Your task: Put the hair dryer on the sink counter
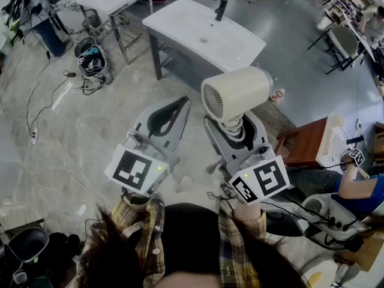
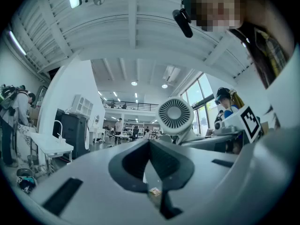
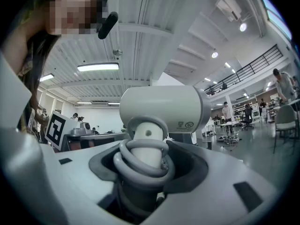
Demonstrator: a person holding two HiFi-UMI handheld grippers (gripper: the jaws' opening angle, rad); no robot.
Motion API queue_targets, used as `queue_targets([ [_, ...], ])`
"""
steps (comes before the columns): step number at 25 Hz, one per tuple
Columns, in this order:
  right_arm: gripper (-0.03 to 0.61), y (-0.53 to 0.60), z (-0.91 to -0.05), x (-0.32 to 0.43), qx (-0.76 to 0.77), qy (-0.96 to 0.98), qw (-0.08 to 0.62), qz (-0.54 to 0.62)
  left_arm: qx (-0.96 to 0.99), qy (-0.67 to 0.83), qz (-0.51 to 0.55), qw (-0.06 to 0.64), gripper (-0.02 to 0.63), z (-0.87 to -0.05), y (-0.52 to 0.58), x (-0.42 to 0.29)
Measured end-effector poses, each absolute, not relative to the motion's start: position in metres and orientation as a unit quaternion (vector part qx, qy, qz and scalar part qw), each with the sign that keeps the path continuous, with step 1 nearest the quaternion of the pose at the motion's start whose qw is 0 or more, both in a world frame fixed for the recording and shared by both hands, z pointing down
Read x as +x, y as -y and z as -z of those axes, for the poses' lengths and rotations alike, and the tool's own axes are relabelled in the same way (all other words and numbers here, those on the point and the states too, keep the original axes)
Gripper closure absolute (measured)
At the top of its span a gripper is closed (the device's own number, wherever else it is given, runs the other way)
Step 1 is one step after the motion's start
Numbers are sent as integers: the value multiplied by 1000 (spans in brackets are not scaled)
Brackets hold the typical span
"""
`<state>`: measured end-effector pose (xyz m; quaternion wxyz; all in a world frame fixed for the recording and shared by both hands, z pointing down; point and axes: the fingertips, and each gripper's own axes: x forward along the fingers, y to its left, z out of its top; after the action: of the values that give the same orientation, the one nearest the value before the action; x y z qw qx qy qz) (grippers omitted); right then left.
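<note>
Now my right gripper [image 1: 235, 129] clamps the hair dryer [image 1: 235, 93] by its handle, short of the sink counter [image 1: 180, 23]; my left gripper [image 1: 177, 105] is closed, empty.

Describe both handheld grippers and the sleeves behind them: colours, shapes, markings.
The left gripper and right gripper are light grey moulded shells with dark grey pads lining the jaws. Each carries a white cube printed with black square markers. The sleeves are yellow-and-dark plaid.
</note>
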<state>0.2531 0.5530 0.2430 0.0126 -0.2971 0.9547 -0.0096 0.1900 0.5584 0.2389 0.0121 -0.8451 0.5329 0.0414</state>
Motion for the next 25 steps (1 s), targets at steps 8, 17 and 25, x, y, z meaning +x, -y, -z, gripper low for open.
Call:
queue_targets([
  [8, 324, -551, -248, 271, -298, -954, 17, 28, -840, -541, -39, 13, 597, -243, -560, 202],
  [17, 324, -557, -260, 293, -297, -954, 13, 39, -827, -560, -40, 12, 597, -250, -571, 206],
  [25, 324, -528, -265, 274, -289, -957, 8, 37, -821, -569, -43, 20, 597, -249, -542, 184],
])
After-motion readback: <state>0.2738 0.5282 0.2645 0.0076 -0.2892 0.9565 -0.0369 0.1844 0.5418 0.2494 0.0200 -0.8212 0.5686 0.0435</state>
